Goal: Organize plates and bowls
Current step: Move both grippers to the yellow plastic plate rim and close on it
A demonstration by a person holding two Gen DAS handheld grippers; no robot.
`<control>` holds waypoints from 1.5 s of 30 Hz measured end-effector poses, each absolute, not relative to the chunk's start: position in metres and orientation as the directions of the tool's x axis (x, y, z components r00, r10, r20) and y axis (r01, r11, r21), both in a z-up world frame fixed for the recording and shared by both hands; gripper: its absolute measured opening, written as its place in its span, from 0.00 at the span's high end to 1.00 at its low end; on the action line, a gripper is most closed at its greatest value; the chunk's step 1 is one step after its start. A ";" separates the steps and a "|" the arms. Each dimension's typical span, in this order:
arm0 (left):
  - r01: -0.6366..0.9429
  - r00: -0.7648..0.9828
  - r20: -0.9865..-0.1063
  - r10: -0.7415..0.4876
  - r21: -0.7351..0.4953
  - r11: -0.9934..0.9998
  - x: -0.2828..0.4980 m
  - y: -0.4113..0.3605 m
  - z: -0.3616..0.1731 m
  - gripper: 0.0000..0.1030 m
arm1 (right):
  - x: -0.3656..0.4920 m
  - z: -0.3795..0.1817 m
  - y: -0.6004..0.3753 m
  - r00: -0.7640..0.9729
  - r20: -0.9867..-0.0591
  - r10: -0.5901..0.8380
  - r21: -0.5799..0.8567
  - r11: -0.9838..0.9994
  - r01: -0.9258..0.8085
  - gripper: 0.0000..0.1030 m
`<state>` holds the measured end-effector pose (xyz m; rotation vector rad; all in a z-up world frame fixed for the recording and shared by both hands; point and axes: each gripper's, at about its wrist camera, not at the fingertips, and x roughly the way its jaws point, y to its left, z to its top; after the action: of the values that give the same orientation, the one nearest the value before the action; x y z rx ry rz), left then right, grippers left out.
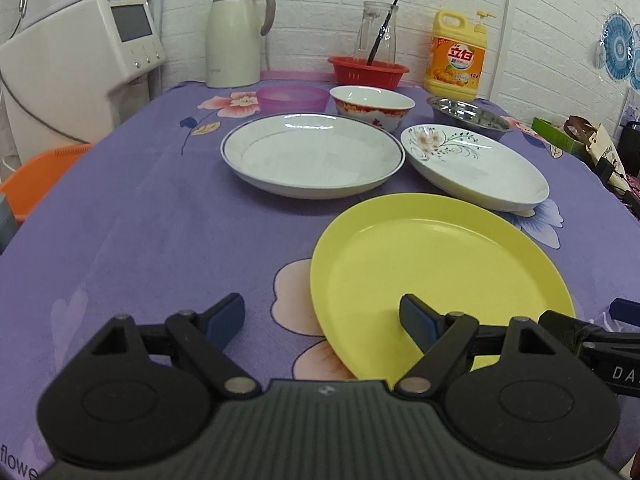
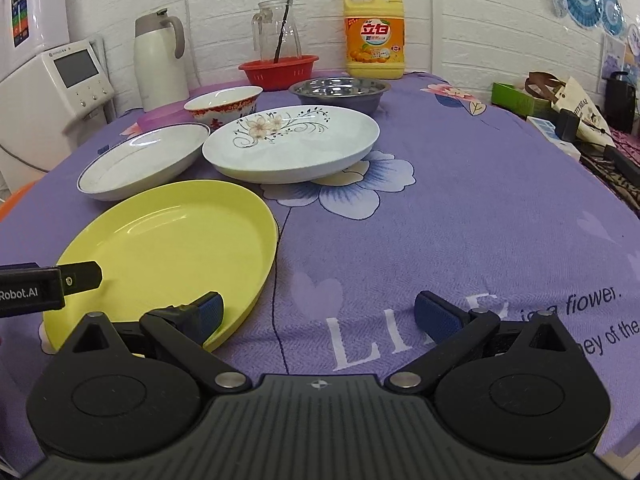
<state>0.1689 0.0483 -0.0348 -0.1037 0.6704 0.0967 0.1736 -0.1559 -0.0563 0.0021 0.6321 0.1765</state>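
So the count on the purple tablecloth [image 2: 460, 208] was three plates and three bowls. Plates: a yellow plate [image 1: 436, 280] nearest the grippers, a blue-rimmed white plate [image 1: 312, 154] behind it, and a flower-print plate [image 2: 292, 142] just beside that one. Bowls sat in a row further back: a purple bowl [image 1: 292, 98], a red-patterned bowl [image 1: 372, 106] and a steel bowl [image 2: 339, 91]. Behind those were one red basket [image 2: 279, 70], one glass jug [image 2: 277, 30], one thermos [image 1: 236, 32] and one detergent bottle [image 2: 375, 34]. Both tools were spread wide, holding nothing: the left gripper [image 1: 322, 322] straddled the yellow plate's near-left rim, the right gripper [image 2: 320, 314] its right edge.
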 end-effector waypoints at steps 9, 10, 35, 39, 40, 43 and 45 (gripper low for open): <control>-0.059 0.796 -0.606 0.017 -0.049 0.997 0.181 0.046 -0.030 0.20 | 0.189 -0.046 -0.149 0.751 -0.583 0.311 0.167 0.950 -0.264 0.00; -0.055 0.793 -0.609 0.015 -0.047 0.997 0.184 0.046 -0.031 0.20 | 0.191 -0.047 -0.146 0.745 -0.586 0.319 0.169 0.947 -0.272 0.00; 0.036 0.791 -0.607 -0.071 -0.068 0.997 0.191 0.047 -0.036 0.27 | 0.201 -0.049 -0.124 0.741 -0.604 0.291 0.035 0.940 -0.340 0.00; 0.081 0.788 -0.603 -0.122 -0.095 0.992 0.189 0.044 -0.034 0.48 | 0.196 -0.046 -0.115 0.740 -0.591 0.319 0.033 0.927 -0.374 0.00; 0.082 0.791 -0.600 -0.124 -0.097 0.992 0.189 0.044 -0.035 0.48 | 0.196 -0.046 -0.114 0.744 -0.590 0.313 0.030 0.930 -0.367 0.00; 0.072 0.790 -0.601 -0.120 -0.103 0.992 0.187 0.045 -0.034 0.51 | 0.196 -0.046 -0.112 0.749 -0.590 0.303 0.035 0.936 -0.351 0.01; 0.057 0.787 -0.607 -0.113 -0.112 0.992 0.182 0.050 -0.032 0.52 | 0.193 -0.044 -0.106 0.752 -0.592 0.289 0.022 0.939 -0.343 0.01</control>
<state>0.1819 0.0500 -0.0324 -0.0896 0.6591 -0.0917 0.1929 -0.1060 -0.0437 -0.0901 0.6312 0.3457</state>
